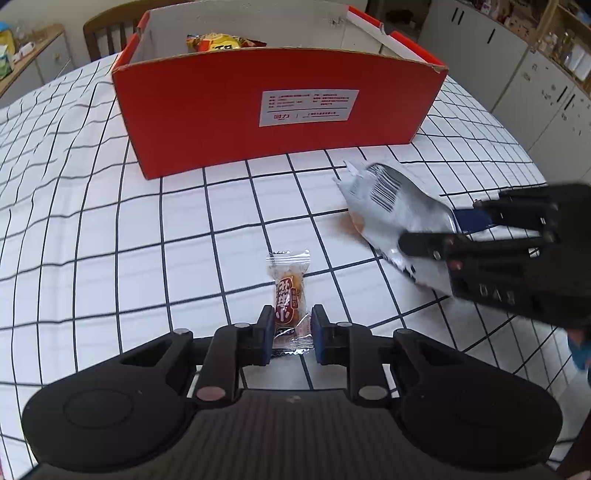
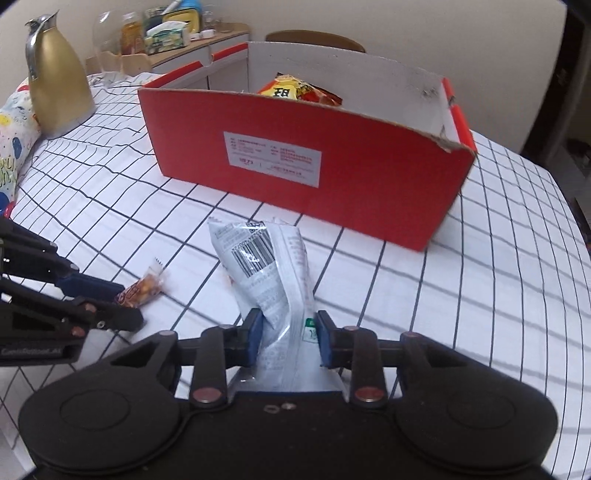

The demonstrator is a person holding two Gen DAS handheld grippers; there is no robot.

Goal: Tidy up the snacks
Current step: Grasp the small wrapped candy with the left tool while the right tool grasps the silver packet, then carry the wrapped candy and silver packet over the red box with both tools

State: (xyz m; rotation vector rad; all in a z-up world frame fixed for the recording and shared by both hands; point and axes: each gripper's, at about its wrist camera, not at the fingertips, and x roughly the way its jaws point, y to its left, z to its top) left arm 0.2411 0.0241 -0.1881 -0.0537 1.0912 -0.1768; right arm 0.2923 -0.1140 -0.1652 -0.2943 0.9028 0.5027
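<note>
A red cardboard box [image 1: 207, 122] stands open on the checked tablecloth, with a yellow-orange snack bag [image 1: 221, 42] inside; the box also shows in the right wrist view [image 2: 369, 192]. My left gripper [image 1: 289, 334] is shut on a small clear-wrapped brown snack [image 1: 288, 295] that lies on the cloth. My right gripper [image 2: 290, 332] is shut on a silver snack bag [image 2: 269, 269] with a barcode, held just above the cloth in front of the box. The silver bag [image 1: 388, 206] and right gripper [image 1: 436, 232] show in the left wrist view, the small snack [image 2: 142, 290] in the right.
A gold thermos jug [image 2: 55, 77] and a patterned pouch [image 2: 14, 140] stand at the table's far left. A wooden chair [image 1: 107, 33] is behind the box. A sideboard with jars [image 2: 166, 37] and white cabinets [image 1: 517, 85] line the walls.
</note>
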